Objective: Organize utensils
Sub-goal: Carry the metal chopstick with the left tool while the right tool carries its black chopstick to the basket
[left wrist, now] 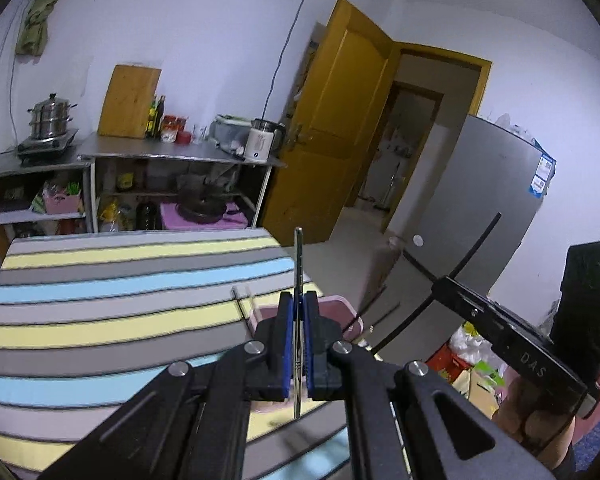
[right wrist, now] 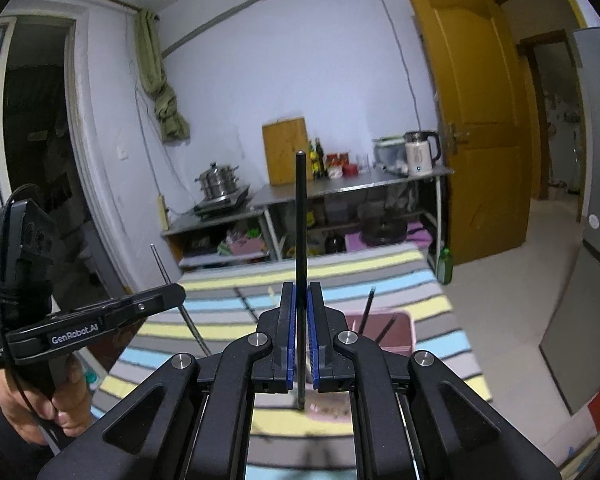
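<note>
My left gripper (left wrist: 299, 304) is shut on a thin silver metal utensil (left wrist: 298, 264) that stands upright between the blue pads, above the striped table. My right gripper (right wrist: 300, 300) is shut on a black chopstick (right wrist: 301, 216), also upright. A pink utensil box (right wrist: 384, 332) sits on the table's right part with two dark chopsticks (right wrist: 367, 310) leaning in it; the box also shows in the left wrist view (left wrist: 340, 308), just behind the left gripper. The right gripper appears in the left wrist view (left wrist: 444, 288) holding its black stick.
The table carries a striped cloth (left wrist: 120, 300). Behind it stand a metal counter (left wrist: 172, 152) with a pot, bottles, a kettle (left wrist: 262, 140) and a cutting board. A yellow door (left wrist: 340, 120) is open and a grey fridge (left wrist: 480, 208) stands to the right.
</note>
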A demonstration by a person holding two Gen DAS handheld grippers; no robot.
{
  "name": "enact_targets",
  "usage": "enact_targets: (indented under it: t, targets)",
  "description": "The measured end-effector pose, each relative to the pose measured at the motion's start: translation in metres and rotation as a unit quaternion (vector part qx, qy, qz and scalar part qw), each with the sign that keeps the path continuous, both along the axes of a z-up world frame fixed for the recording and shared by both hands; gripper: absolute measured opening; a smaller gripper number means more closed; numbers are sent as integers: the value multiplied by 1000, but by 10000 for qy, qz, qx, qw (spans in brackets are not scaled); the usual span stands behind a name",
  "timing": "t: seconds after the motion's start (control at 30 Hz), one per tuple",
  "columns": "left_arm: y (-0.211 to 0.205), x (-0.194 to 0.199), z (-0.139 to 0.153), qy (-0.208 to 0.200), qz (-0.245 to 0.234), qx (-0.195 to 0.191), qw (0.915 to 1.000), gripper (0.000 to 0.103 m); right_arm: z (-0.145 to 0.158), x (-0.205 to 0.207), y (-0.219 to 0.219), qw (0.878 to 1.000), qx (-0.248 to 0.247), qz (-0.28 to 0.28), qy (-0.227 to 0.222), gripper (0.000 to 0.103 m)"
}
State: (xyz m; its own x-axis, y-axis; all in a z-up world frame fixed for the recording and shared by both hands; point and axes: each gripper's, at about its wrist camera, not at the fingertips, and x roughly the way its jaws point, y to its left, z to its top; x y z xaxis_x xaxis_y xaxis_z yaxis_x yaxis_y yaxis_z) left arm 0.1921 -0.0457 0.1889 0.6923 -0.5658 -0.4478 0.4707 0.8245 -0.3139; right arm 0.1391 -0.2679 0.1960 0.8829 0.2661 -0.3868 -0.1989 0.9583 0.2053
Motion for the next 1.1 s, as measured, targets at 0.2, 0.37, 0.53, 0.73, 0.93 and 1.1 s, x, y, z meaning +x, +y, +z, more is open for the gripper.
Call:
enact_targets:
  t: [0.2,0.37,0.53,0.73,0.93,1.1]
  targets:
    - [-24,26,-8,-140,18,194,9997,5,1,19,-9,9998,100,-154,-116,6]
    - [-36,39,-26,-122,31,363,9993,5,-11,30,-6,9997,42,-229,-93,5]
    - [-43,43,-41,-197,35,473,9987,5,-25,38,-3,9997,-58,-240,-30,5]
    - [-44,47,-57,-122,20,556,9984,5,-40,43,2,9995,-235,-213,61,5]
    - [-42,47,-75,122,-33,604,9981,5,-58,45,1,9991,-286,-194,265,6]
    - [-39,42,-79,263,-39,612,9978,5,-65,44,1,9983,-354,-170,426,6]
